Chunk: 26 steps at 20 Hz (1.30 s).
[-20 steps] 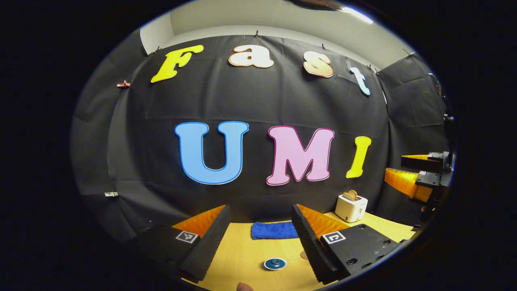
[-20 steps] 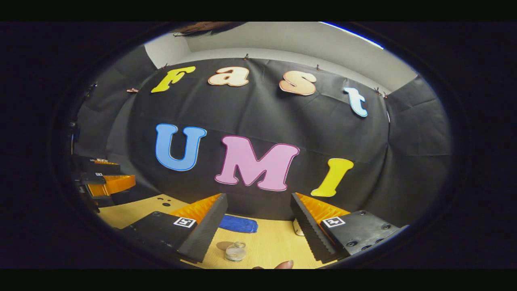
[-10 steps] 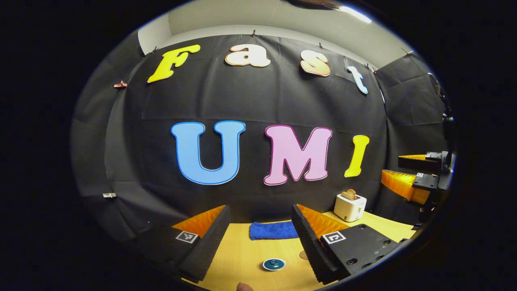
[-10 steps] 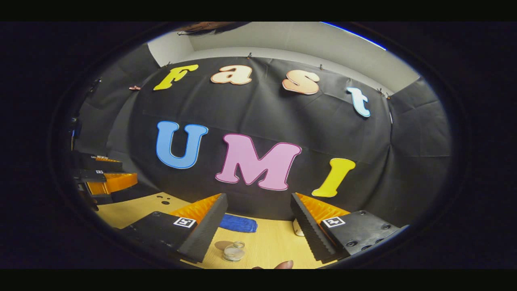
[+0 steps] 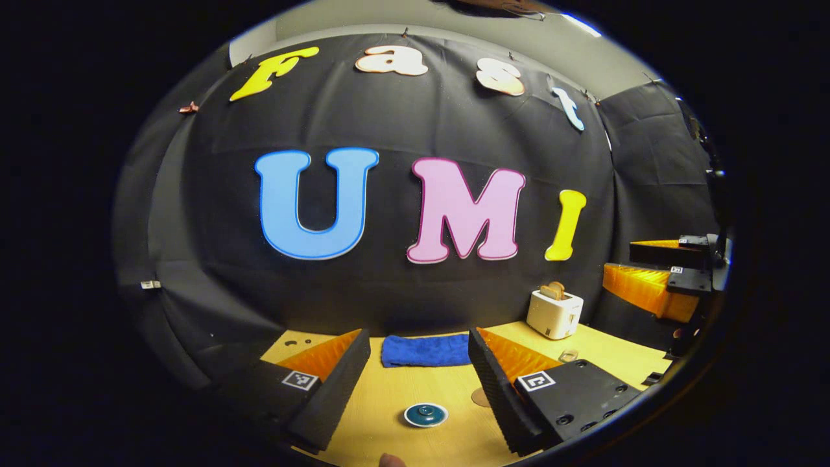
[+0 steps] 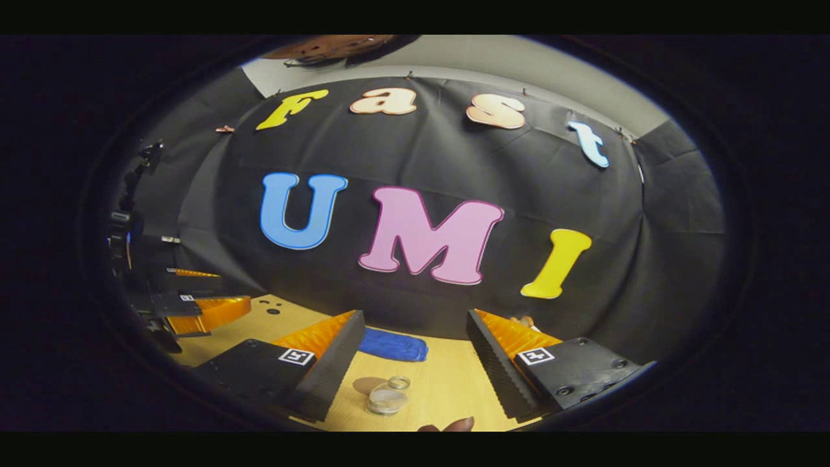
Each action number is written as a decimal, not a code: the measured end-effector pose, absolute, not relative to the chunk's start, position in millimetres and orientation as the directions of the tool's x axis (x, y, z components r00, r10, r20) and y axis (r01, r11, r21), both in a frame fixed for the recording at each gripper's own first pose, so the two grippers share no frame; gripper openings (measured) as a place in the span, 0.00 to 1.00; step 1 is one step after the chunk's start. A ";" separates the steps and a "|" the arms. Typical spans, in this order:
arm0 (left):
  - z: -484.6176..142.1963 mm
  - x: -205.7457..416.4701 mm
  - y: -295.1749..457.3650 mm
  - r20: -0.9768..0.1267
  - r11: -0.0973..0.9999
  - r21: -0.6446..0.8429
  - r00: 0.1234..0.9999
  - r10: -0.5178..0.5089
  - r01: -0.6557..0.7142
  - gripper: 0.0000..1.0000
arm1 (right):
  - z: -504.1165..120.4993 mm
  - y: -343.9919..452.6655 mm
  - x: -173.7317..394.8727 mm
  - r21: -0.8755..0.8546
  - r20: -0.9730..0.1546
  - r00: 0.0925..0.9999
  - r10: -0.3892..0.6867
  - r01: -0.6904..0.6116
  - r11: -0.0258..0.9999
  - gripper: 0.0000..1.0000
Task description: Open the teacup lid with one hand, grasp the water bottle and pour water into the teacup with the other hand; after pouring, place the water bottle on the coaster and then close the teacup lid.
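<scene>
- Left gripper [image 5: 418, 363]: fingers spread wide, nothing between them, held above the wooden table [image 5: 389, 395].
- Teacup lid [image 5: 426, 414], dark blue with a small knob, sits on the table below and just ahead of that gripper, almost centred in the gap between its fingers. Cup body under it not readable from this angle.
- Right gripper [image 6: 415, 357]: also spread, empty, held above the table.
- Water bottle [image 6: 387, 399], clear and seen from above, stands upright ahead of and below the right gripper, a shade toward its left finger. Long axis vertical, so a grasp would come from the side of the body, not the top.
- Coaster [image 5: 481, 397]: a flat brown disc just beside the lid, partly behind the left gripper's right finger; from the right gripper view a similar disc lies just beside the bottle.
- Judgement: nothing begun yet. The lid lies nearer the left gripper and the bottle nearer the right, so each hand has its own target straight ahead; both need to drop and move forward.
- Blue cloth [image 5: 425, 350] and white toaster [image 5: 554, 313] stand farther back, well apart from the work.
</scene>
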<state>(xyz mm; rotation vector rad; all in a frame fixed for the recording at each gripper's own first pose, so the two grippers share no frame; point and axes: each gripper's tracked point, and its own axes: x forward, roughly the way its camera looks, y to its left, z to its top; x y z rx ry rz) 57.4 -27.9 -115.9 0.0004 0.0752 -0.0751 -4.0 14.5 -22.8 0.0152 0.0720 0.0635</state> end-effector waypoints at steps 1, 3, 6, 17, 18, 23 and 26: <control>-131.4 64.6 -28.4 -0.079 0.997 0.008 0.994 -0.071 0.072 0.96 | -26.6 15.6 -5.3 0.021 -0.081 0.995 0.065 -0.063 0.998 0.98; -172.9 79.6 -31.1 -0.089 0.998 0.019 0.994 -0.064 0.065 0.96 | -32.1 16.1 -7.9 0.019 -0.102 0.993 0.067 -0.065 0.998 0.98; -231.4 98.5 -34.4 -0.127 0.998 0.004 0.990 -0.054 0.055 0.94 | -37.4 16.7 -10.1 0.007 -0.107 0.992 0.071 -0.071 0.997 0.96; -351.7 136.8 -52.0 -0.234 0.999 0.012 0.971 -0.046 0.050 0.75 | -56.7 19.7 -19.8 0.015 -0.170 0.983 0.072 -0.071 0.997 0.96; -354.8 138.3 -53.2 -0.247 0.999 0.010 0.968 -0.048 0.052 0.72 | -57.2 18.5 -20.4 0.011 -0.175 0.982 0.069 -0.069 0.998 0.98; -366.2 140.7 -52.4 -0.277 0.999 0.019 0.960 -0.033 0.040 0.47 | -62.1 17.7 -23.9 0.014 -0.188 0.980 0.061 -0.060 0.998 0.98; -367.8 139.0 -53.7 -0.278 0.998 0.043 0.960 -0.027 0.040 0.35 | -67.4 18.4 -26.5 0.021 -0.204 0.977 0.061 -0.058 0.998 0.96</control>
